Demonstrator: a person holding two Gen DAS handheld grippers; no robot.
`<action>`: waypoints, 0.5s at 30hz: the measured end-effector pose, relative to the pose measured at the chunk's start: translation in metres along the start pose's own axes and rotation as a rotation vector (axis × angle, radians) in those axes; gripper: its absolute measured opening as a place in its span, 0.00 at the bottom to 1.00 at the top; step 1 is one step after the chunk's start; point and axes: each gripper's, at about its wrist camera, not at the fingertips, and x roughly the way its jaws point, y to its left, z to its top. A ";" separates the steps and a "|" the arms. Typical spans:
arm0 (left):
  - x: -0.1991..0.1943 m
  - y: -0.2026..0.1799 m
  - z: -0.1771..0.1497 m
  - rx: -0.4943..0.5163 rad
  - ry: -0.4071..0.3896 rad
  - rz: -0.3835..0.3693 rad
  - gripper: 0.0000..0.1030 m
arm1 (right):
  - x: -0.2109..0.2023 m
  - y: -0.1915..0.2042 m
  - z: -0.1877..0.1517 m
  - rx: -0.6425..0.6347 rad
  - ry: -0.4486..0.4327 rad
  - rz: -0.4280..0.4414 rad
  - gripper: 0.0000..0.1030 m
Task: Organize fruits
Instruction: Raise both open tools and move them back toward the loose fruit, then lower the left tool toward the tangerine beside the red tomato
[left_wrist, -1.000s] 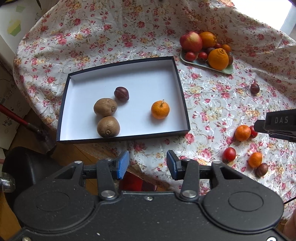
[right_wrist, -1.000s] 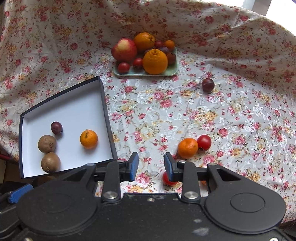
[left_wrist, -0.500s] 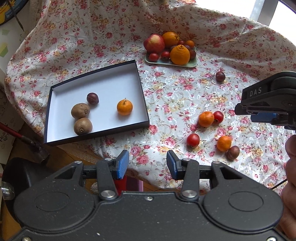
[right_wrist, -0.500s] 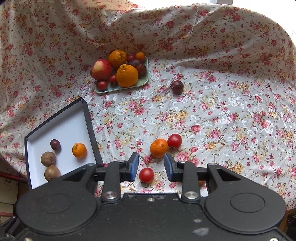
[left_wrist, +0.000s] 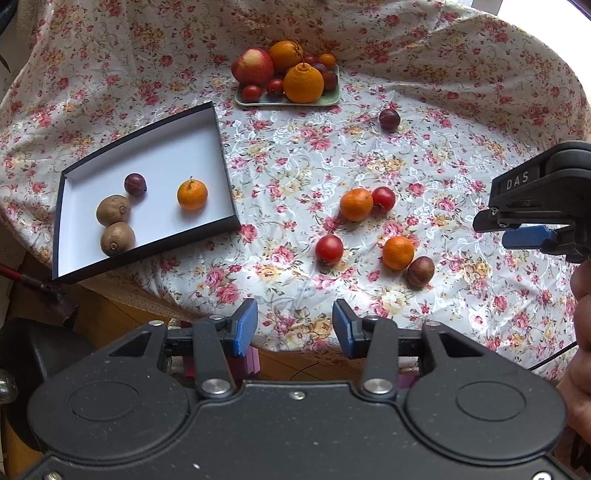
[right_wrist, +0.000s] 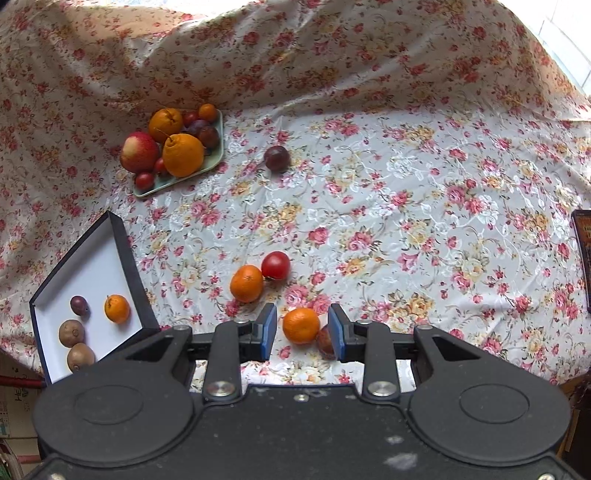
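Both grippers have swung rightward across the table since the earlier frame; the box, formerly central in the left view, now sits at left, and the loose fruit has come under the right gripper.

Floral tablecloth (right_wrist: 406, 206) covers the whole surface, wrinkled and rising behind, with daylight at upper right. Black box (left_wrist: 221, 147), white inside, holds two kiwis, a plum and a mandarin. Green plate (left_wrist: 332, 99) at the back carries an apple, oranges and small red fruit.

Left gripper (left_wrist: 294, 328) hangs over the near table edge, jaws apart, nothing between them. Right gripper (right_wrist: 302, 331) points steeply down, jaws partly parted and empty; the near mandarin (right_wrist: 301, 325) shows between them but below, apart from the pads. A brown-red fruit (right_wrist: 325, 341) lies touching it, half hidden by the right finger.

Judged step: taking that mandarin for the box. Recommend descending straight with the fruit centred, keeping the right pad from catching the neighbour, and closing gently, since round fruit rolls on creased cloth. Another mandarin (right_wrist: 246, 283) and tomato (right_wrist: 275, 265) lie beyond, touching; a lone plum (right_wrist: 277, 158) farther back.
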 end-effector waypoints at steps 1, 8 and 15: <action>0.001 -0.003 0.000 0.006 0.001 -0.004 0.50 | 0.001 -0.005 0.000 0.010 0.006 -0.003 0.32; 0.009 -0.021 0.000 0.043 0.010 -0.031 0.50 | 0.009 -0.043 -0.003 0.083 0.064 -0.005 0.32; 0.037 -0.038 0.003 0.081 0.058 -0.044 0.50 | 0.008 -0.063 -0.006 0.109 0.049 -0.038 0.32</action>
